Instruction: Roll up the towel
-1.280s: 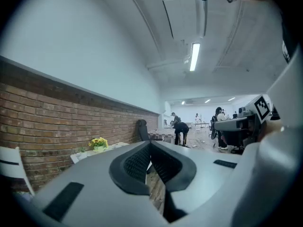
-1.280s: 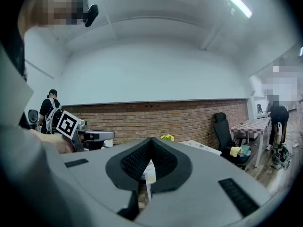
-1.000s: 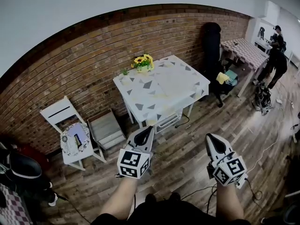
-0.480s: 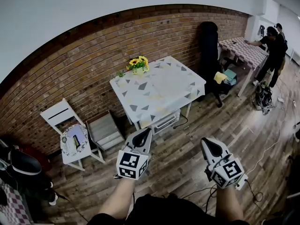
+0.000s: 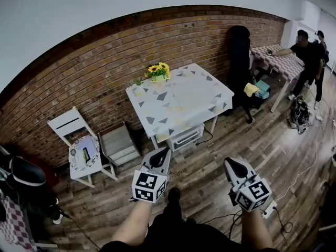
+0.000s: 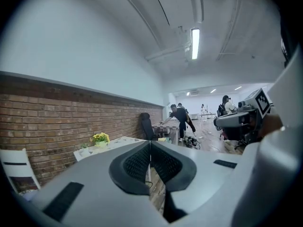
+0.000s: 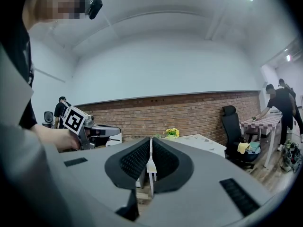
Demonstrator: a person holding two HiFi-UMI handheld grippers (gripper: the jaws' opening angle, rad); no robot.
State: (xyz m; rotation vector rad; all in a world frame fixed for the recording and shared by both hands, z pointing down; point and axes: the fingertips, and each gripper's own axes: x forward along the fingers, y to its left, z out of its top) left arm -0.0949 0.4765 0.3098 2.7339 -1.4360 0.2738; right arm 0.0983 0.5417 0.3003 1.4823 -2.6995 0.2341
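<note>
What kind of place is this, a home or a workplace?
Likely a studio or lab dressed like a home: a brick wall and a white table with sunflowers, yet cables trail over the wooden floor and other people work at a checkered table farther off.

The left gripper (image 6: 150,143) has its jaws pressed together, pointing across the room toward a brick wall (image 6: 57,122), a white table (image 6: 111,143) bearing yellow flowers (image 6: 100,137), and a black office chair (image 6: 146,123).
</note>
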